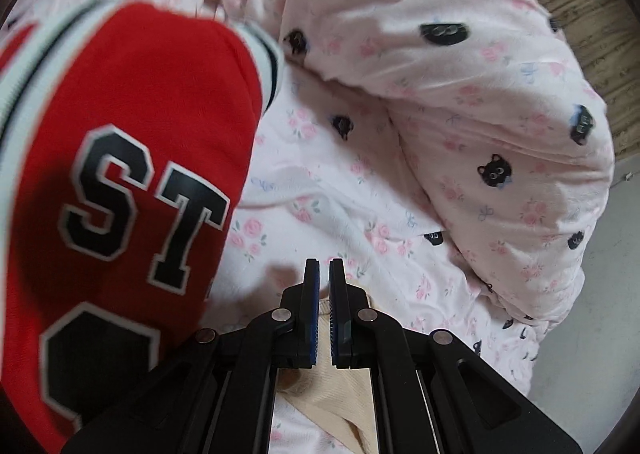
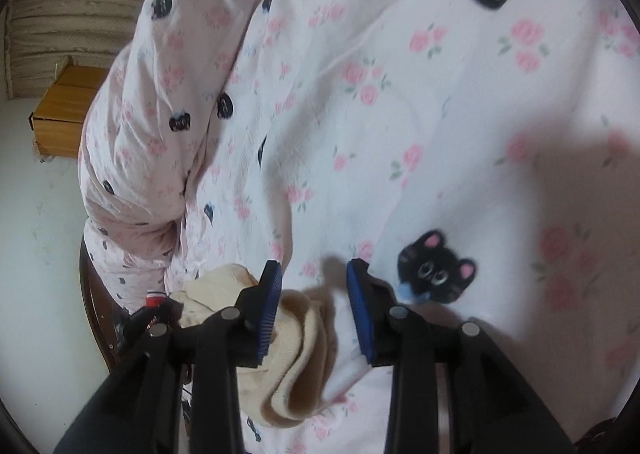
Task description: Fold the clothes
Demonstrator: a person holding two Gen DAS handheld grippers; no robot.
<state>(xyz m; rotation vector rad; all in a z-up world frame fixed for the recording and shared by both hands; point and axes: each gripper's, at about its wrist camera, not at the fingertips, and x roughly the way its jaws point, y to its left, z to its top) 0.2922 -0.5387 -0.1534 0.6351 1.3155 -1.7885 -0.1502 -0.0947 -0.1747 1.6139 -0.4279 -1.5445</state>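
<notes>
Spread beneath both grippers: pink floral bedsheet (image 2: 460,114) (black cat faces). Red jersey (image 1: 132,174) lying left. Cream garment (image 2: 296,354) bunched below. Right gripper (image 2: 314,310) gaping wide, holding nothing. Left gripper (image 1: 324,310) nearly closed, apparently empty.

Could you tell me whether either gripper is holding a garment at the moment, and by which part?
Neither. The left gripper is nearly closed with nothing between its tips; the right gripper is open above the cream garment.
</notes>
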